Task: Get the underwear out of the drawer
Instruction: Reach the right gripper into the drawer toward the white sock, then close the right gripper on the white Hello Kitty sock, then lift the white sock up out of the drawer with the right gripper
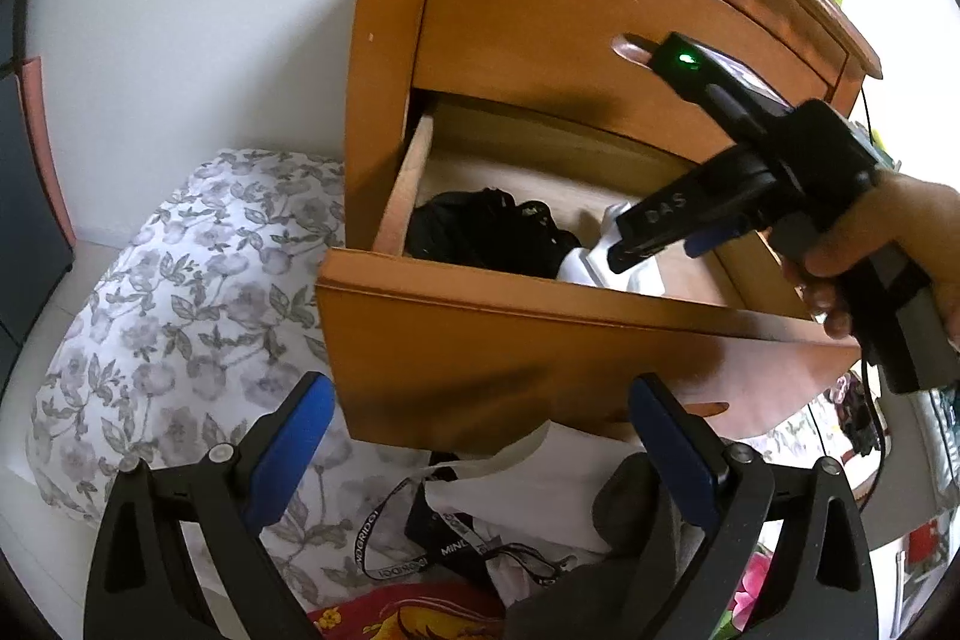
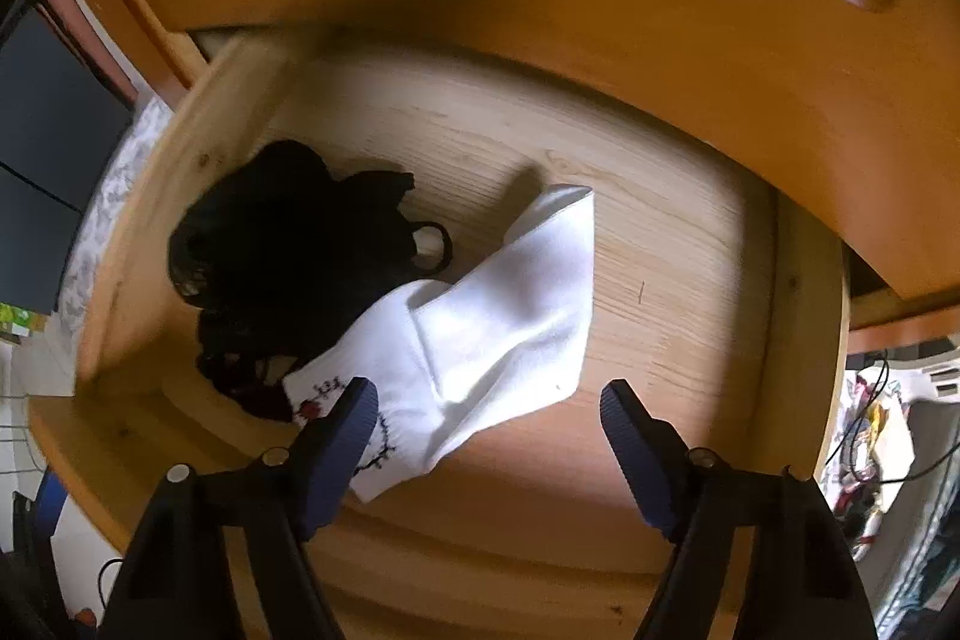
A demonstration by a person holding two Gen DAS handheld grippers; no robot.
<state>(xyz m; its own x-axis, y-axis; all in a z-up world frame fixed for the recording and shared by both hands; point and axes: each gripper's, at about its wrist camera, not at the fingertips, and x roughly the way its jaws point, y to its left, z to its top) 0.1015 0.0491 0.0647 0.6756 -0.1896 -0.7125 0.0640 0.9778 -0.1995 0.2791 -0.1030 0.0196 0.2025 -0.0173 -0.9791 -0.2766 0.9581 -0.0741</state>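
Right wrist view looks almost straight down into the open drawer (image 2: 798,340). 2 bits of clothing lie on its pale wood floor. One is a black bunch (image 2: 282,244) with thin loops, near the left wall. The other is a white folded cloth (image 2: 498,316) with small dark and red stitching on the edge close to the camera. It touches the black bunch. I cannot tell which one is the underwear. The right gripper (image 2: 489,400) hangs over the white cloth with its blue pads apart, and nothing is pinched between them.

Left wrist view stands further back and shows more of the room. You can see the whole orange wood cabinet (image 1: 540,10), the shut drawer above, and a hand (image 1: 888,250) holding the right gripper (image 1: 624,256) down inside the drawer (image 1: 540,334). A bed with a grey flower sheet (image 1: 180,292) is beside the cabinet. The left gripper (image 1: 480,400) waits in front of the drawer, spread wide and holding nothing.
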